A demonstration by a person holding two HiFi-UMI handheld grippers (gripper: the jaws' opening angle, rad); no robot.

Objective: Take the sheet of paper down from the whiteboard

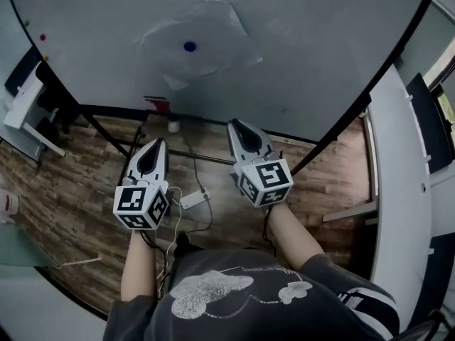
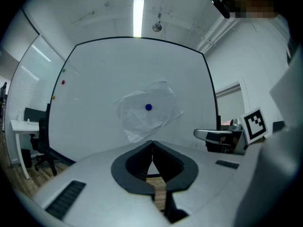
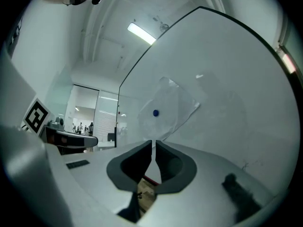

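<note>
A crumpled, pale sheet of paper (image 1: pixel 206 30) hangs on the whiteboard (image 1: pixel 327 41), pinned by a blue magnet (image 1: pixel 190 47). Both grippers are held level in front of the board and below the sheet, touching nothing. My left gripper (image 1: pixel 158 142) is shut and empty; in its own view the jaws (image 2: pixel 152 142) meet under the paper (image 2: pixel 137 119) and magnet (image 2: pixel 148 107). To its right, my right gripper (image 1: pixel 233 123) is likewise shut and empty; from its own camera the closed tips (image 3: pixel 154 142) sit just below the paper (image 3: pixel 170 103).
The board's black stand legs (image 1: pixel 106 130) spread over the wooden floor. A cable with a white adapter (image 1: pixel 193 199) lies at the person's feet. A white desk and black chair (image 1: pixel 28 98) stand at the left, a white partition (image 1: pixel 398 190) at the right. Small magnets (image 1: pixel 43 38) dot the board's left edge.
</note>
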